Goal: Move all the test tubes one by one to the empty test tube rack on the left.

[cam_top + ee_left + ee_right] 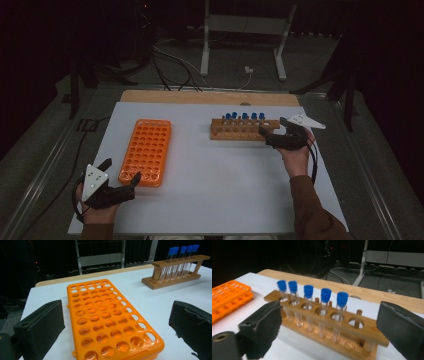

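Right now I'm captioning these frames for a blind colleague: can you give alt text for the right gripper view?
A wooden rack on a white table holds five clear test tubes with blue caps in a row, with one hole free at its right end. The right gripper frames the rack, jaws open and holding nothing. An orange tube rack lies at the left edge.
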Demonstrator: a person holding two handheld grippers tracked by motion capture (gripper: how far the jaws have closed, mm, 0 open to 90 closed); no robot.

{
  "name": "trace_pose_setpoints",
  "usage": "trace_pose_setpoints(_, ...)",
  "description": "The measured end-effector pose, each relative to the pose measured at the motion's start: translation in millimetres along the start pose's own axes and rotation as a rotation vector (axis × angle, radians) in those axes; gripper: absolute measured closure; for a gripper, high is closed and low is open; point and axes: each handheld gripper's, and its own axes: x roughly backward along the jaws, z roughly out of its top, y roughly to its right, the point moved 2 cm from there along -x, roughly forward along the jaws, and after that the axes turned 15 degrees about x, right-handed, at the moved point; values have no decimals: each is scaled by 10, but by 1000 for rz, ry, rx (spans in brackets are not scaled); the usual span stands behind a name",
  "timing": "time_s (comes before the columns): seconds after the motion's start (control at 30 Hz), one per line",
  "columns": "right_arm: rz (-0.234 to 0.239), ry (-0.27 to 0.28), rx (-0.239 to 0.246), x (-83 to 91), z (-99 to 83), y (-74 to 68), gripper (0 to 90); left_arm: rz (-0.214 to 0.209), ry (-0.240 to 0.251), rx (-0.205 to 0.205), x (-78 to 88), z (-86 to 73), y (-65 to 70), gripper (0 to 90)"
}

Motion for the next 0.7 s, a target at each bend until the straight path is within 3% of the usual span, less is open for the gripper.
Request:
trace_pose_setpoints(0.23,-32,-30,-16,-192,81,156,169,0,2,5,3,-1,-8,6)
trace_pose_setpoints(0.43,-17,-38,-37,-311,29,199,282,-2,3,8,5,-1,-12,6)
trace_pose_setpoints(0.57,-37,-69,-28,-399,-29,198,400,-3,3,11,5,0,-14,6)
trace_pose_setpoints(0.7,-29,-94,-10,-460,-82,180,533,-4,4,14,7,-1,-18,6)
